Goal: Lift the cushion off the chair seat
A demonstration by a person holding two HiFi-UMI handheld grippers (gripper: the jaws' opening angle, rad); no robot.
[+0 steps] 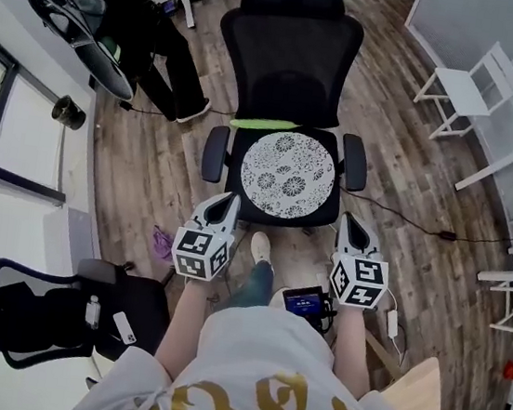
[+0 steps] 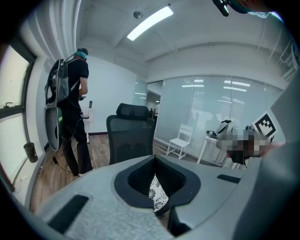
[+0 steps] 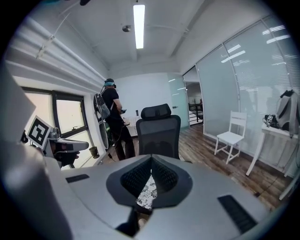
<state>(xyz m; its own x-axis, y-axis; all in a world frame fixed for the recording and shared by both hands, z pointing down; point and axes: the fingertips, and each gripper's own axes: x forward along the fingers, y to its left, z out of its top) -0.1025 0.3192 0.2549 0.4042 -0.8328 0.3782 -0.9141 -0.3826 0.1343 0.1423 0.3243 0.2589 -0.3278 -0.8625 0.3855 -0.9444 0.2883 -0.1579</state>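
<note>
As I judge it, the task has not really begun; the cushion (image 1: pixel 289 175), round with a flower pattern, lies flat on the seat (image 1: pixel 239 148) of the black chair (image 1: pixel 290 54), and nothing touches it. The person stands in front of the chair with the left tongs (image 1: pixel 228 200) and the right tongs (image 1: pixel 349 221) held out, one near each front corner of the seat, just short of the cushion; both tongs are closed together and hold nothing; in each gripper view only a piece of the cushion's pattern shows beyond the closed tips. I think everything is left to do: to open the tongs, to bring them to the cushion's edge, to clamp it and to raise it clear of the seat.
</note>
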